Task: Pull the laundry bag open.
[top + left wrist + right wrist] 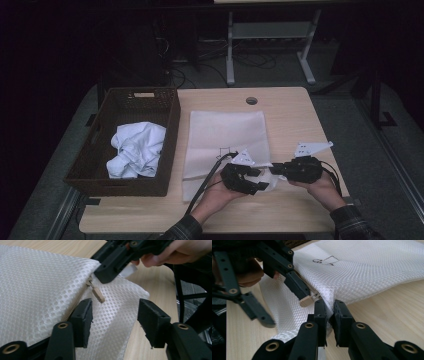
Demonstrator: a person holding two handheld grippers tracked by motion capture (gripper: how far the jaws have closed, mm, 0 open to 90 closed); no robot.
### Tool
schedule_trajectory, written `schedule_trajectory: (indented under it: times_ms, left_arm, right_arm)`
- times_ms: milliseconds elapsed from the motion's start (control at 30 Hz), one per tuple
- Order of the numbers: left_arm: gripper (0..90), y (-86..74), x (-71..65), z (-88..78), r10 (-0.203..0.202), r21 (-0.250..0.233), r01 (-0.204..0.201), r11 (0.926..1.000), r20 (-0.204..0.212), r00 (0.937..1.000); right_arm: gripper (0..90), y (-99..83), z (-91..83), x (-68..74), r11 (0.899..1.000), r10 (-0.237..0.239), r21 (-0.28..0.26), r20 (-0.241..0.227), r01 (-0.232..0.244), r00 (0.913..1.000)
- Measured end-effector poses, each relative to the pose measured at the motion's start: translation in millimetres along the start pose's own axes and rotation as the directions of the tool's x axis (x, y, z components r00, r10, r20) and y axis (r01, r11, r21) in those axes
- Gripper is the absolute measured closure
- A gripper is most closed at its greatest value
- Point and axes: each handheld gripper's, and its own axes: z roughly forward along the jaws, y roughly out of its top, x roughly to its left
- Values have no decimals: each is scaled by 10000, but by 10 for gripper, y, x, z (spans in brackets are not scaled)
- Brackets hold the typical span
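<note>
Mesh laundry bag (pixel 225 137) lies flat on a wooden table (pixel 290 120), beside a dark wicker basket (pixel 100 150) holding a crumpled white cloth (pixel 136 149). At the bag's near corner, the right gripper (pixel 330 312) has its jaws clamped together on a fold of the mesh. The left gripper (pixel 115 312) hovers over the beige zipper pull (pixel 98 295), its jaws apart on either side of the tab without touching it. A person's hands hold both tools.

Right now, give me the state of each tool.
Left tool: open, jaws either side of the mesh bag, near its zipper pull.
Right tool: shut on the mesh bag's edge.
</note>
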Motion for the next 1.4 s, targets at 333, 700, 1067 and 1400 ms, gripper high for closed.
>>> schedule_trajectory:
  times_ms: [333, 700, 1067, 1400]
  left_arm:
    - [579, 54, 40, 56, -5, -67, 4, 10000, -65, 10000]
    - [741, 60, 70, 41, -68, -285, 61, 9996, -245, 9997]
    - [857, 22, 146, -15, -448, -202, 442, 9988, -269, 9986]
    - [869, -8, 147, -53, -567, -139, 565, 9983, -188, 9982]
  right_arm:
    - [813, -18, -42, 30, 10000, 18, -58, 133, -17, 9999]
    - [813, -17, -63, 71, 9999, 12, -119, 189, -10, 9998]
    - [813, -5, -10, 137, 9998, -163, 119, 204, 161, 9997]
    - [815, 1, 15, 153, 9994, -262, 249, 89, 260, 9996]
